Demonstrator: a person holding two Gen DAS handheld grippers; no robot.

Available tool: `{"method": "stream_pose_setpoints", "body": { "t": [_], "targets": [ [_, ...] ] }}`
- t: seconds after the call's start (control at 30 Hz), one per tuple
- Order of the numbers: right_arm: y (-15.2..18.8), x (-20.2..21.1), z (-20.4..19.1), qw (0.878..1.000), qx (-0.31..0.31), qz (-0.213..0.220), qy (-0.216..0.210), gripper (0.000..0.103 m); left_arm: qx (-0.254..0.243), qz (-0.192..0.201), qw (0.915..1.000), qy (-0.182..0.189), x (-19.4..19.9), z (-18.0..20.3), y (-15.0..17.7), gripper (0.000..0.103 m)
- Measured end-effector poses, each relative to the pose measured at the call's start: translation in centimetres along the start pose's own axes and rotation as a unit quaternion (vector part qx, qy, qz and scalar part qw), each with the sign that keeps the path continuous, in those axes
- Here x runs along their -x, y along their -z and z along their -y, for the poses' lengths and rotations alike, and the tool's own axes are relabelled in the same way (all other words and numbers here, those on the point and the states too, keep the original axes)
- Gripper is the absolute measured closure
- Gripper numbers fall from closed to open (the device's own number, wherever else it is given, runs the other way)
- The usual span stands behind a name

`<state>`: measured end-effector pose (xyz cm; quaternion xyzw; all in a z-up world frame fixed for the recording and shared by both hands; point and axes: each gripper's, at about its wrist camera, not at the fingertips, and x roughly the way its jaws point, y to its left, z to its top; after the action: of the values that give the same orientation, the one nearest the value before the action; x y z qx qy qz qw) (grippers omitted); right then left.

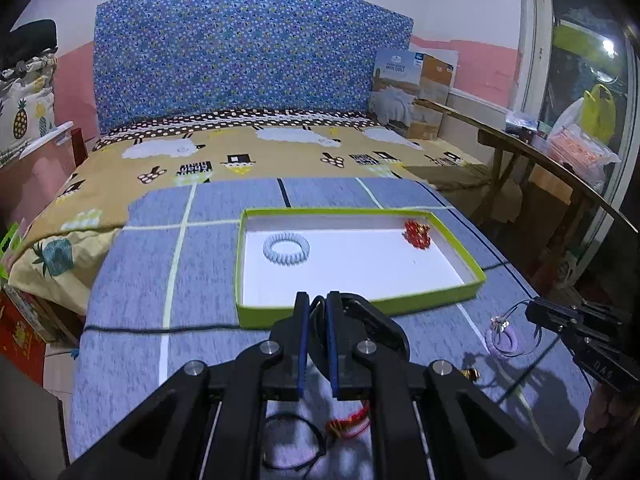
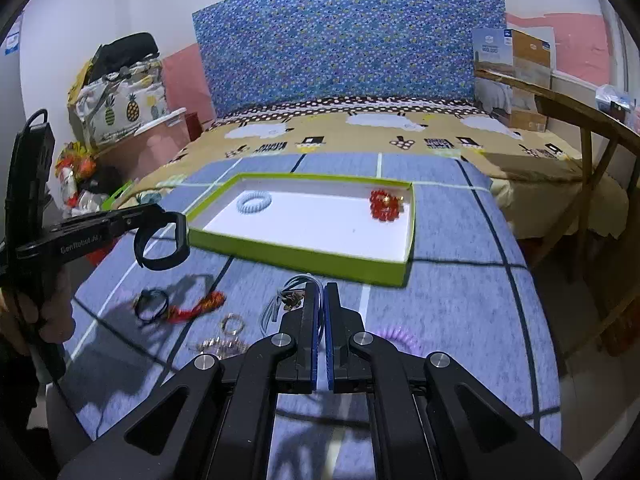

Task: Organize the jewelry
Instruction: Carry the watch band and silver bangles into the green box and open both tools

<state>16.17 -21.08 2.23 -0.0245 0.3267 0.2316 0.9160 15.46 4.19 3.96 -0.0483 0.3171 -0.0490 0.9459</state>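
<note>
Green-rimmed tray (image 1: 360, 307): white inside, sitting on the grey-blue checked cover (image 1: 132, 320) of the bed, just ahead of both grippers.
In the tray: a pale blue coil ring (image 1: 286, 249) at the left end and a red bead bracelet (image 1: 417, 233) at the far right end, well apart.
Left view only: the right gripper (image 1: 532, 312) from the side, a thin wire necklace (image 1: 516, 312) hanging from its tip over a lilac coil ring (image 1: 502, 340) on the cover.
Right view only: the left gripper (image 2: 160, 212) from the side, a black band (image 2: 162, 240) looped out from its tip, clear of the cover and beside the tray's near-left corner.
Also right view only: a dark bracelet with a red tassel (image 2: 180, 306) and a cluster of silver rings (image 2: 228, 334) lying loose on the cover, left of the right gripper.
Left fingers: pinched narrow on the black band, blue pads (image 1: 304, 332) tight on either side of it.
Right fingers: nearly together, clamped on the wire necklace, whose strands and small charm spill off the left of the tip.
Person: a hand (image 2: 48, 312) wraps the left gripper's handle at the picture's left edge.
</note>
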Motion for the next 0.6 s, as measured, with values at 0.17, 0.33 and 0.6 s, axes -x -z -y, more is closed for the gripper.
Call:
{"method": "stream_pose_setpoints", "body": {
  "t": [0.17,0.33,0.6],
  "targets": [
    [-1.7,-0.8,1.0,1.0,-0.006,0.007,0.002,0.101,0.002,0.003,1.0,-0.005,-1.1,-0.6,-1.6,0.095],
    [-3.7,-2.1,2.0,1.0,-0.012,0.013,0.005,0.101,0.003,0.005,0.9999,-0.012,-2.7,-1.2,-3.3,0.095],
    [-5.8,-5.8,3.8,1.0,-0.023,-0.001,0.013,0.101,-0.001,-0.007,0.9997,-0.023,-6.1,-1.8,-4.7,0.095]
  ]
}}
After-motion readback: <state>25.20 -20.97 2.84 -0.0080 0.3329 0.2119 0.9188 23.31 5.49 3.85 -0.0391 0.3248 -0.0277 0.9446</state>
